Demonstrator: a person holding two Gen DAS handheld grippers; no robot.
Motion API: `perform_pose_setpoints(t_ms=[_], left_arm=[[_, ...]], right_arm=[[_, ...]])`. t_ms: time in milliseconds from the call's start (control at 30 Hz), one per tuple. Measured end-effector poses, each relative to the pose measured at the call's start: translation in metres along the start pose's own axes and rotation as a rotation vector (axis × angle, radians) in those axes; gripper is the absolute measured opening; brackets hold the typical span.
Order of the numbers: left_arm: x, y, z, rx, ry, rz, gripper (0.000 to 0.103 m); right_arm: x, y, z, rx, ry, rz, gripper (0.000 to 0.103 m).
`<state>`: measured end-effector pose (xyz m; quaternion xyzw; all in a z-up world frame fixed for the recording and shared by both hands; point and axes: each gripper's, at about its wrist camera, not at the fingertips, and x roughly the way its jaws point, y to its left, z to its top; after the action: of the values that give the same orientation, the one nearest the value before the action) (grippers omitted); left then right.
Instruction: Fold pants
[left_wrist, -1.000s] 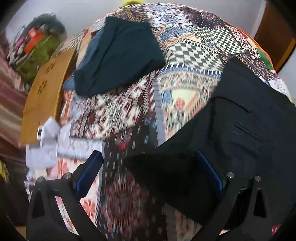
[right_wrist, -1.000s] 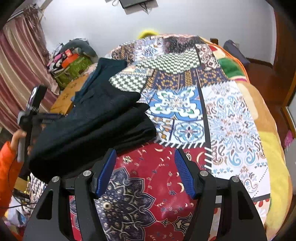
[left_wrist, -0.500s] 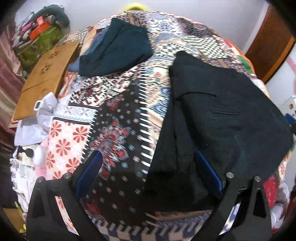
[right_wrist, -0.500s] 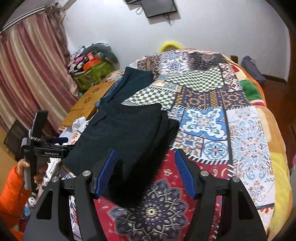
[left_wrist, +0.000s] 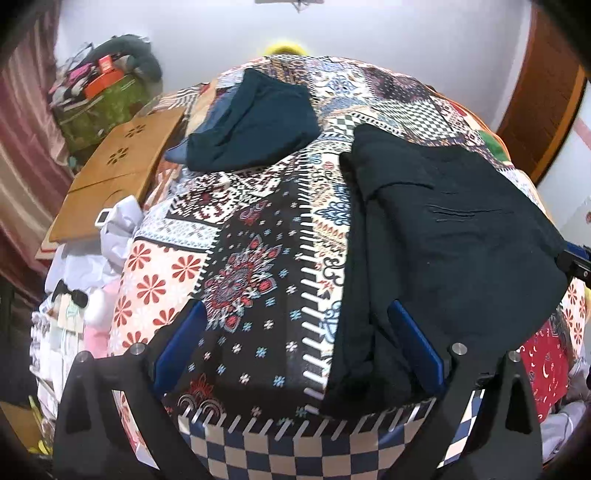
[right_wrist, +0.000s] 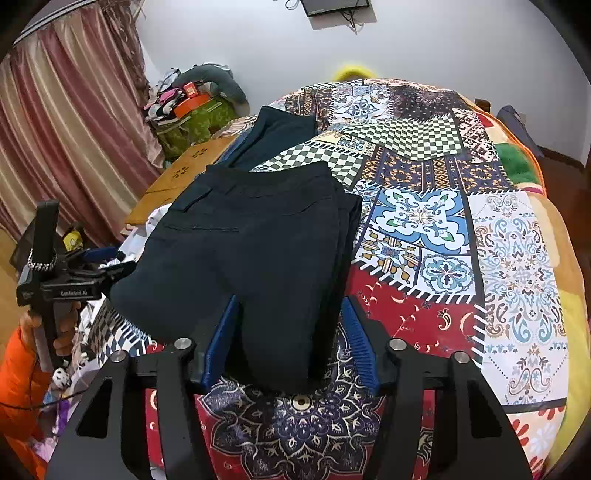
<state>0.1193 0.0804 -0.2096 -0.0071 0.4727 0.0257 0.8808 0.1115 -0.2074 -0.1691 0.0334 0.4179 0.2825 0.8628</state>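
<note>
While two claws gape: one black pants (right_wrist: 258, 236), one folded garment (left_wrist: 255, 122).

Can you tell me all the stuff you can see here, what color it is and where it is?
black pants: one, black, folded on the near part of the quilt
dark teal garment: one, folded, far left of the quilt
patchwork quilt: one, many colours, covering the bed
wooden board: one, tan, left of the bed
curtain: one, pink striped, left wall
left gripper: one, black with blue pads, open
right gripper: one, black with blue pads, open around the pants' near edge
</note>
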Motion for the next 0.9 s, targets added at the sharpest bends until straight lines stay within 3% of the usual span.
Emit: perform_pose_setpoints(t_ms=[100,167,233,367,533,633,767,900], left_arm=[[0.004,0.012,-0.005,-0.008,0.033,0.142,0.084],[0.008,0.029,-0.011,-0.057,0.075,0.05,0.084],[0.008,0.041,-0.01,-0.089,0.088,0.058,0.083],[-0.007,0.044,0.007,-0.088,0.026,0.056,0.083],[-0.012,0.02,0.046,-0.031,-0.031,0.024,0.084],[-0.005,0.003,0.073,-0.001,-0.042,-0.032,0.085],[0.018,-0.016,0.103,0.013,-0.011,-0.114,0.086],[0.045,-0.032,0.123,0.026,0.038,-0.145,0.086]], right_arm=[[-0.004,0.005,-0.001,-0.017,-0.008,0.0,0.038],[-0.007,0.006,-0.001,-0.028,-0.015,-0.017,0.037],[-0.01,0.004,-0.001,-0.016,-0.012,-0.01,0.035],[-0.02,-0.002,0.007,0.003,-0.026,-0.036,0.035],[-0.021,-0.015,0.021,0.044,-0.045,-0.047,0.035],[-0.015,-0.019,0.033,0.042,-0.046,-0.047,0.04],[-0.002,-0.023,0.05,0.021,-0.046,-0.044,0.042],[0.02,-0.032,0.07,0.034,-0.023,-0.013,0.042]])
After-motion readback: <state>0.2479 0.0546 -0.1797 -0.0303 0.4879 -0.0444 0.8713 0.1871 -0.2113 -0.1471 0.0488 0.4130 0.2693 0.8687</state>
